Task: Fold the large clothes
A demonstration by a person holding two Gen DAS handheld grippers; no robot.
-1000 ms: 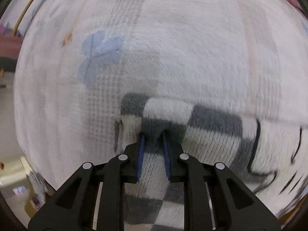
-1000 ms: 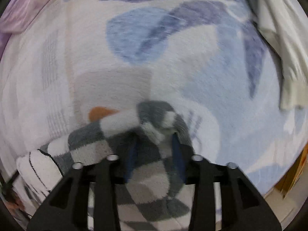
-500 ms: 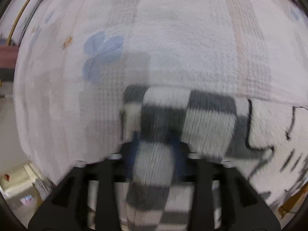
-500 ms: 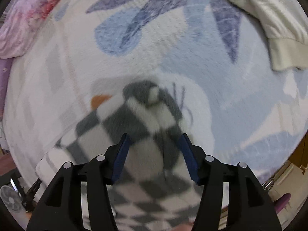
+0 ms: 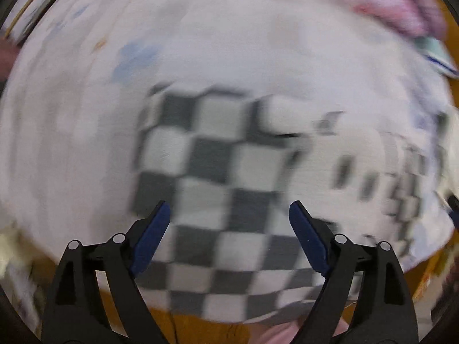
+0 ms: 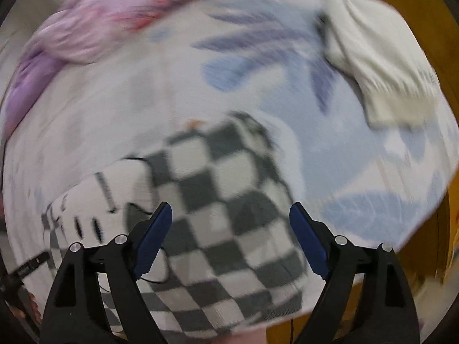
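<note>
A grey-and-white checkered knit garment (image 5: 218, 172) (image 6: 223, 200) lies on a white bedspread (image 5: 229, 51) printed with pale blue shapes. Its white part with black line marks (image 6: 94, 200) shows at the left of the right wrist view. My left gripper (image 5: 229, 215) hovers above the checkered cloth, jaws wide apart and still opening, nothing pressed between the blue pads. My right gripper (image 6: 231, 216) hangs likewise over the garment's other end, jaws opening, pads clear of the cloth. Both views are blurred by motion.
A pink and purple quilt (image 6: 86, 34) (image 5: 401, 8) lies at the far side of the bed. A cream garment (image 6: 381, 66) sits at the upper right in the right wrist view. The bed's near edge and orange-brown floor (image 5: 200, 329) show below.
Both grippers let go of the checkered garment, opened wide and rose away from it. The garment now lies flat on the bed and looks smaller in both views.
</note>
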